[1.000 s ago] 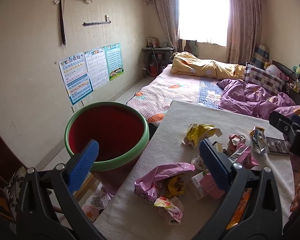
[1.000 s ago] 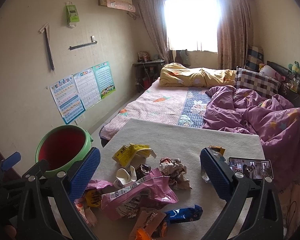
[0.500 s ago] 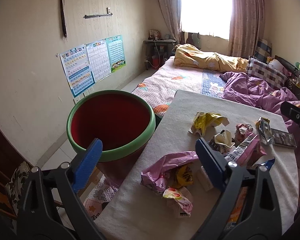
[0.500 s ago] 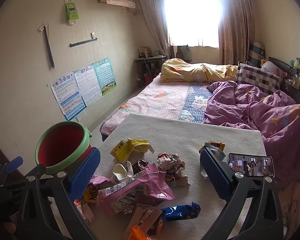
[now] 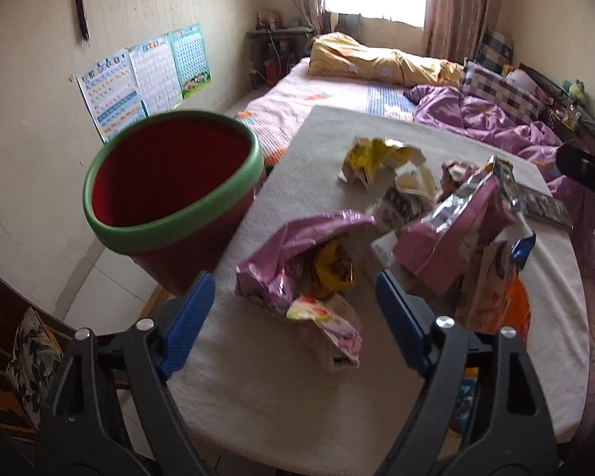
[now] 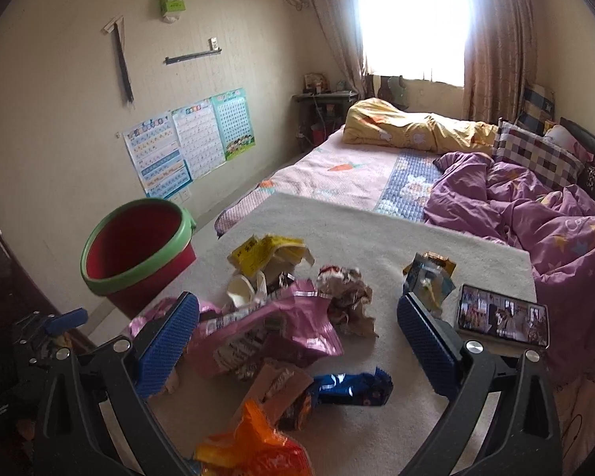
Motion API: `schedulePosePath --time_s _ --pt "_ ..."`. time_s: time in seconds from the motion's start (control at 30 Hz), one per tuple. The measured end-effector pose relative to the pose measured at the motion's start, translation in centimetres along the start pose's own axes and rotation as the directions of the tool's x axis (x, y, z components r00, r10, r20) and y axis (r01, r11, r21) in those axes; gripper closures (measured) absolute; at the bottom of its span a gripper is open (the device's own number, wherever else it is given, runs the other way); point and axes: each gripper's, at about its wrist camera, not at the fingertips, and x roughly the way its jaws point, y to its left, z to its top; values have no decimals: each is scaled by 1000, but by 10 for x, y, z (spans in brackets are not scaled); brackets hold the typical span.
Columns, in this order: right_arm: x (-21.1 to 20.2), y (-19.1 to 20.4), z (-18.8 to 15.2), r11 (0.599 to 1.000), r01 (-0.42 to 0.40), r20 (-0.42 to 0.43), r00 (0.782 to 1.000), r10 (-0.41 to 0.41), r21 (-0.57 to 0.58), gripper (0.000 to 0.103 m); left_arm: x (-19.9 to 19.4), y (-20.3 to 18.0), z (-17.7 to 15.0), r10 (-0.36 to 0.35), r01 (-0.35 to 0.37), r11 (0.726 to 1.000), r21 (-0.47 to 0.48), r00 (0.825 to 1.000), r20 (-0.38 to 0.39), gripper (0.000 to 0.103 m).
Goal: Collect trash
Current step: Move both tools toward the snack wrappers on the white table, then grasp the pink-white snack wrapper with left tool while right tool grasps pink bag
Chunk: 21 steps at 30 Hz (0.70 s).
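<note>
Left gripper [image 5: 293, 313] has dropped toward the pile and tipped steeper than a second ago; the wrappers now sit lower and larger between its blue pads. Its jaws are closing, narrower than before, but the pads do not press anything yet: the small crumpled pink-and-white wrapper [image 5: 329, 329] lies between them, untouched. Judgement: first pick is starting, nothing collected so far.

Just behind it, the crumpled pink foil bag [image 5: 297, 250] with a yellow wrapper tucked in, then the larger pink-and-silver snack bag [image 5: 452, 230], all on the white cloth-covered table [image 5: 258, 377]. The red bucket with green rim [image 5: 170, 194] stands just beside the table's left edge, empty as far as visible.

Right gripper [image 6: 297, 341] hangs over the same pile, jaws wide apart, gripping nothing; it has moved little, slightly lower. The pink snack bag lies between its pads, a blue wrapper [image 6: 353, 388] and an orange plastic bag [image 6: 254, 448] nearer. A smartphone [image 6: 501, 319] rests at right, not trash. Farther: yellow crumpled wrapper [image 6: 265, 254], then the bed.
</note>
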Motion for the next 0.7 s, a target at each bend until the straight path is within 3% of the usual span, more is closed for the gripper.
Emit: schedulePosePath --time_s 0.1,0.27,0.33,0.5,0.57,0.7 --pt "5 -1 -22 997 -71 -38 997 72 19 9 21 3 -9 -30 27 999 -46 997 -70 34" --pt "21 -5 -30 982 -136 -99 984 149 132 25 44 0 -13 -40 33 998 -57 991 -126 52" --pt "29 -9 -27 980 -117 -122 983 138 162 26 49 -1 -13 -60 52 996 -67 990 -130 57" --pt "48 -25 -16 968 -91 -141 982 126 236 24 52 -4 -16 -51 45 997 -55 992 -118 56" --pt "58 -29 -10 969 -89 -151 980 126 230 19 52 -3 -17 -73 65 996 -63 990 -124 56" --pt "82 -35 -6 958 -148 -212 956 202 248 15 53 -1 -18 -96 87 993 -75 988 -122 56"
